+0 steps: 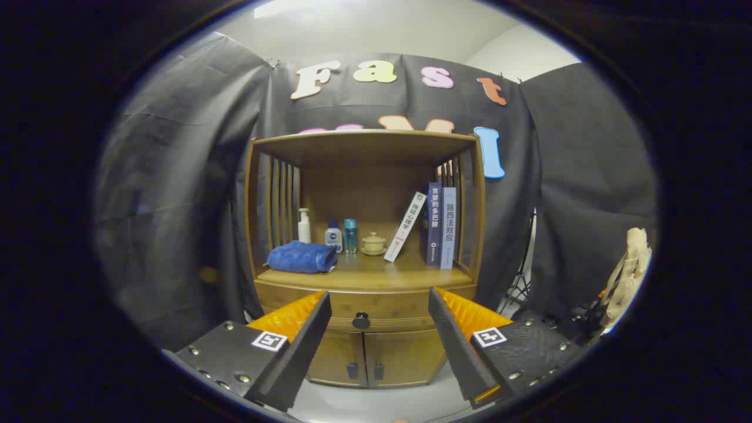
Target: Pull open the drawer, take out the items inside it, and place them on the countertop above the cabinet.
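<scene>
Gripper point(379, 305) sits in front of the cabinet point(364, 352), fingers spread wide apart, nothing between the pads – it holds nothing and touches nothing. Left finger point(294, 320) and right finger point(464, 320) frame the drawer point(364, 305), which is fully closed; its dark round knob point(361, 321) shows in the gap between the fingers, beyond the tips. Drawer contents are hidden behind the closed front, so what is inside cannot be told. Countertop point(376, 273) just above the drawer, left to right: a folded blue towel point(302, 257) at the front left; behind it a white pump bottle point(304, 226); next a small white bottle with a blue cap point(333, 237); just beside that a slim blue bottle point(350, 235); then a small lidded cup on a saucer point(373, 243), lid on; then a white book point(405, 226) leaning to the right against two upright books point(440, 226) that stand by the right side slats. The front-centre and front-right strip of the countertop is bare wood. Below the drawer – two cabinet doors point(367, 357), both shut, each with a small dark handle at the centre seam. Off to the right, well apart from the cabinet, a pale cloth bag point(630, 273) hangs in front of the booth wall.
</scene>
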### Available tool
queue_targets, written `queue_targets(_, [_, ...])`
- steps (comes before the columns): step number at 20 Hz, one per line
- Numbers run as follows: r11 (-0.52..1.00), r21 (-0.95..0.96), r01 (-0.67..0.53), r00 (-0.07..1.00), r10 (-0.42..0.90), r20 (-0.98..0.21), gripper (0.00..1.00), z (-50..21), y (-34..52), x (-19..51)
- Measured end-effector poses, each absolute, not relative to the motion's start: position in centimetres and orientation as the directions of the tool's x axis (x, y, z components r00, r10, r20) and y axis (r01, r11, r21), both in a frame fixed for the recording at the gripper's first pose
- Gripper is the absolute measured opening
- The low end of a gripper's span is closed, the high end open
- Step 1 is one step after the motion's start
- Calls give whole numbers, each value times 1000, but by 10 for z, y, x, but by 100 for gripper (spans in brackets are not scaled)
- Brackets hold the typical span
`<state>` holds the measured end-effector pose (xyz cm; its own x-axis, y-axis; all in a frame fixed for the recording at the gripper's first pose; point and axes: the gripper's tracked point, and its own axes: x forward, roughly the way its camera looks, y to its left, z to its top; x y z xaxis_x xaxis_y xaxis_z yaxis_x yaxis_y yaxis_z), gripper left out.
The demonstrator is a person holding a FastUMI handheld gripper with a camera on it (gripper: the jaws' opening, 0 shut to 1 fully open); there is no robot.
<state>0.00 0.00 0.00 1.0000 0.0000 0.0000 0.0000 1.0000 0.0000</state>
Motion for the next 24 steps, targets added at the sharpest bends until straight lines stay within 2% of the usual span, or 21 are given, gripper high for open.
queue_targets(14, [999,5,38,999,-39,25,99,-2,-16,5])
queue_targets(24, [1000,27,6,1000,-6,2,99,-47,-6,55])
